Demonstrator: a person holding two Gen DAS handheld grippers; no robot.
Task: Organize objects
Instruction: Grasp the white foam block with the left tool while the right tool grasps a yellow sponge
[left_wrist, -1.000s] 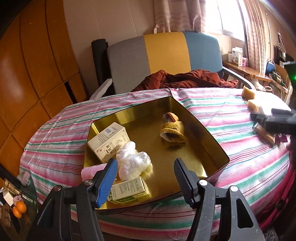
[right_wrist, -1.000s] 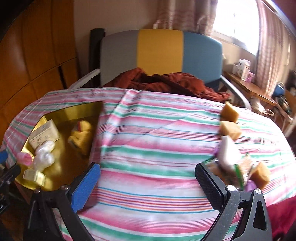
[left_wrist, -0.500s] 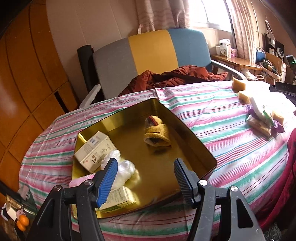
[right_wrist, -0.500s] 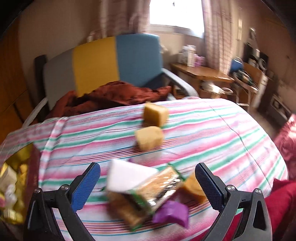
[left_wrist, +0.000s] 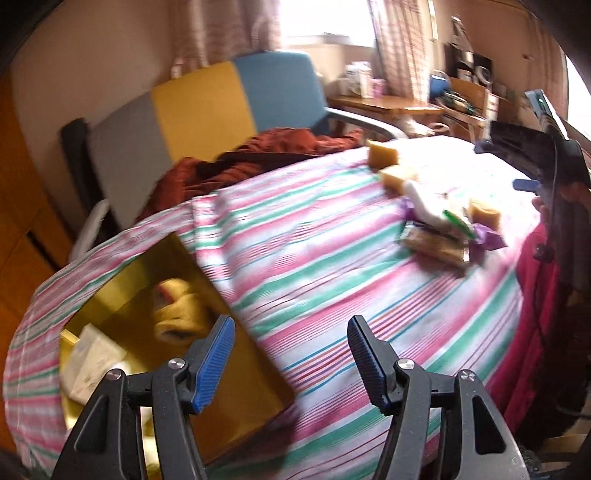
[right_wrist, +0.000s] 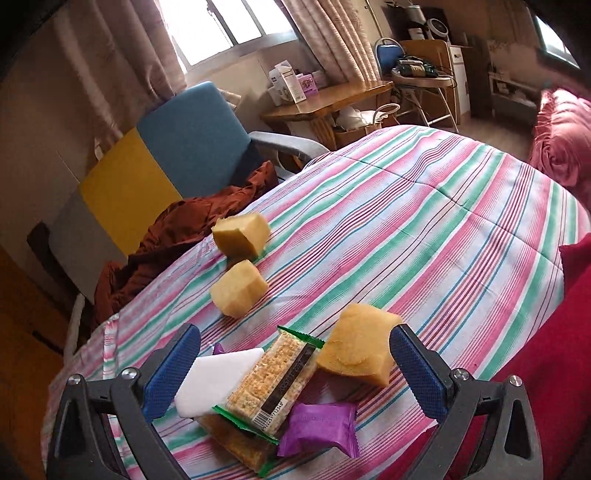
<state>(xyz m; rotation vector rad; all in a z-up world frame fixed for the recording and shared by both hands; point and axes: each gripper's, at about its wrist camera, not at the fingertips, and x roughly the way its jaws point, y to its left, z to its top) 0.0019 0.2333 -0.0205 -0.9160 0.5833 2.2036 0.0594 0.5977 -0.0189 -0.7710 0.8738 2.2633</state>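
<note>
- The right gripper (right_wrist: 295, 365) stands wide with nothing pressed between its blue pads; a small heap lies between and just ahead of its fingers.
- In that heap a cracker packet (right_wrist: 273, 384) lies across a white block (right_wrist: 214, 380), with a purple sachet (right_wrist: 319, 424) nearest the gripper and a yellow sponge piece (right_wrist: 356, 354) by the right finger.
- Farther ahead, two more sponge cubes (right_wrist: 238, 293) sit apart on the striped tablecloth (right_wrist: 424, 229).
- The left gripper (left_wrist: 288, 360) is part-way apart and holds nothing.
- Just ahead to its left sits the gold tin (left_wrist: 258, 391), holding a yellow slipper-like item (left_wrist: 181, 310) and a pale carton (left_wrist: 92, 362).
- Beyond the table stands a chair (left_wrist: 207, 99) with a rust-coloured cloth (left_wrist: 258, 151).
</note>
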